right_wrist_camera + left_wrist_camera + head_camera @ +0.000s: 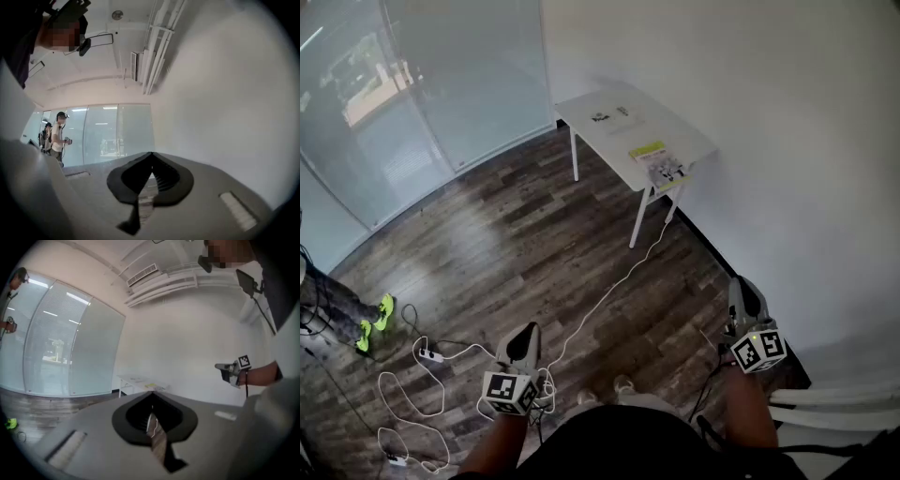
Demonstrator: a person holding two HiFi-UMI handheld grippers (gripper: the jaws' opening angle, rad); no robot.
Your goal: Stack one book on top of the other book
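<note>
My left claw and right claw are both closed and empty, low over the wooden floor. The books lie on the white table, well ahead, probably nearer my right claw. They are too small to tell their long axes.

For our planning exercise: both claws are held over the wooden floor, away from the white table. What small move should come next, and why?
Probably step toward the white rectangular table, where the yellow-covered book and a grey-patterned one lie. The left claw and right claw are shut, empty, and far short of it over the dark wood-plank floor.
</note>
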